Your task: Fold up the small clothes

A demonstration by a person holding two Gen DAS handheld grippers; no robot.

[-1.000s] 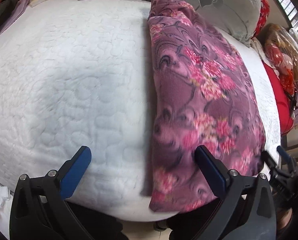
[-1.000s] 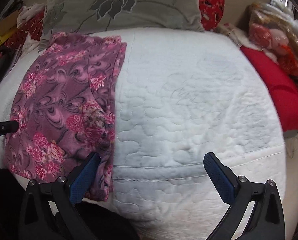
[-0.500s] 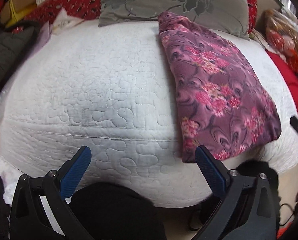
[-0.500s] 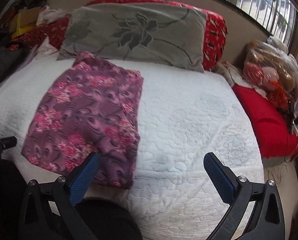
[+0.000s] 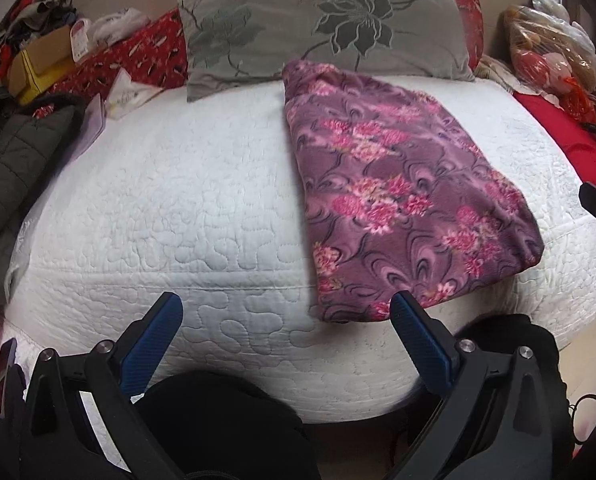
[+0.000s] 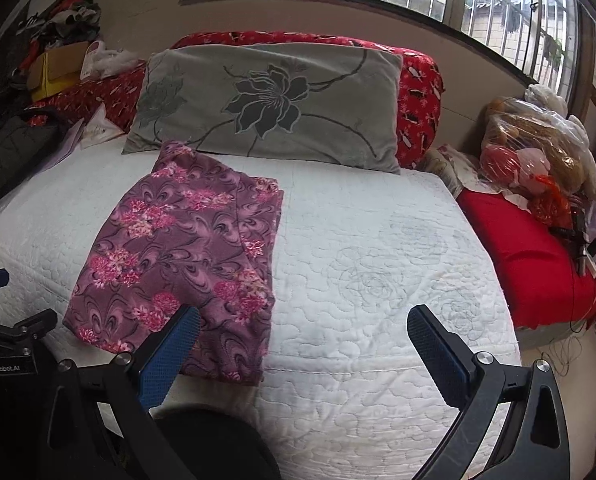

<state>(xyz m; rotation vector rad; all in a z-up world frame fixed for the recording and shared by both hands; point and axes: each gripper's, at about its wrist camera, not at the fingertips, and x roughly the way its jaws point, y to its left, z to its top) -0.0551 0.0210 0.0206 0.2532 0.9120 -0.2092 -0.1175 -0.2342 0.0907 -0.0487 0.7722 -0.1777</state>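
Both grippers back; garment [image 5: 394, 196] lengthwise toward pillow [image 5: 322, 24]

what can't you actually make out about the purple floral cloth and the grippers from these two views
- Purple floral garment: what kind of garment it is and how many layers it has; both views show only its top face.
- Its near corner: covered by the right gripper finger in the right wrist view.
- Its far end against the grey pillow: touching or tucked under, not clear.
- Left gripper in the right wrist view: cut off by the left edge.
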